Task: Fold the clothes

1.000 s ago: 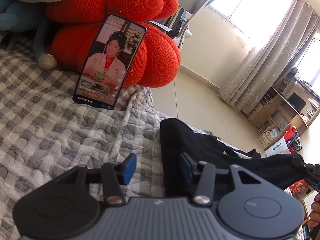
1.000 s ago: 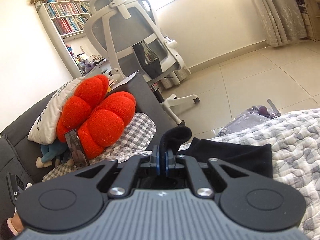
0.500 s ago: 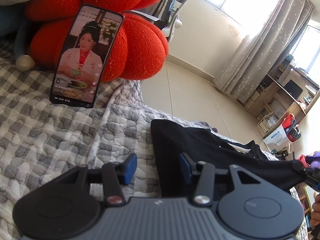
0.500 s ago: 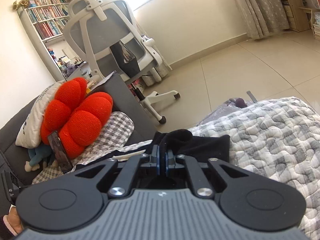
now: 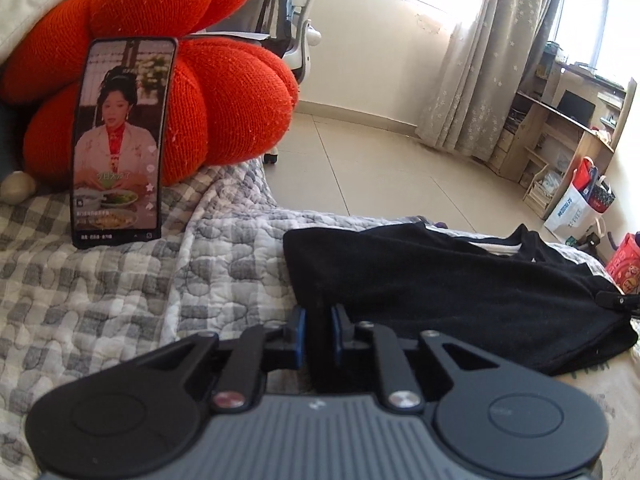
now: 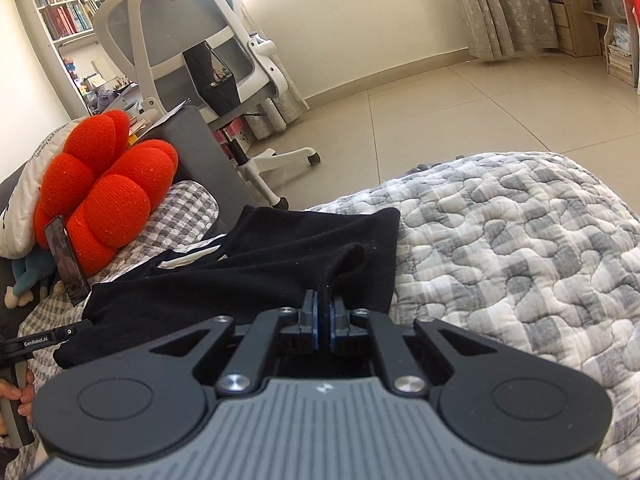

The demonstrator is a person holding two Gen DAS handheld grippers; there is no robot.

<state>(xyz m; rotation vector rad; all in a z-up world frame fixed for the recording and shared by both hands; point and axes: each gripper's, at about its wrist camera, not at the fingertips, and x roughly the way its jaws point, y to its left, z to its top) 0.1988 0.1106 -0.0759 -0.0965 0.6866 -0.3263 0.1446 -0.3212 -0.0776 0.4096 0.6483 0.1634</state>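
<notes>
- The garment (image 5: 440, 280) is plain black, with a white strip (image 6: 180, 261) at 1 inner edge.
- The quilt (image 5: 120, 300) is grey-and-white check, stitched in pebble shapes.
- The cushion (image 5: 224, 92) is a bright red-orange knit.
- The left gripper (image 5: 318, 330) and the right gripper (image 6: 323, 320) are black, with blue pads (image 5: 298, 326).
- The floor (image 5: 380, 168) is pale beige tile.
- The curtain (image 5: 492, 60) is beige with small white flowers.
- The office chair (image 6: 200, 40) is white and grey.
</notes>
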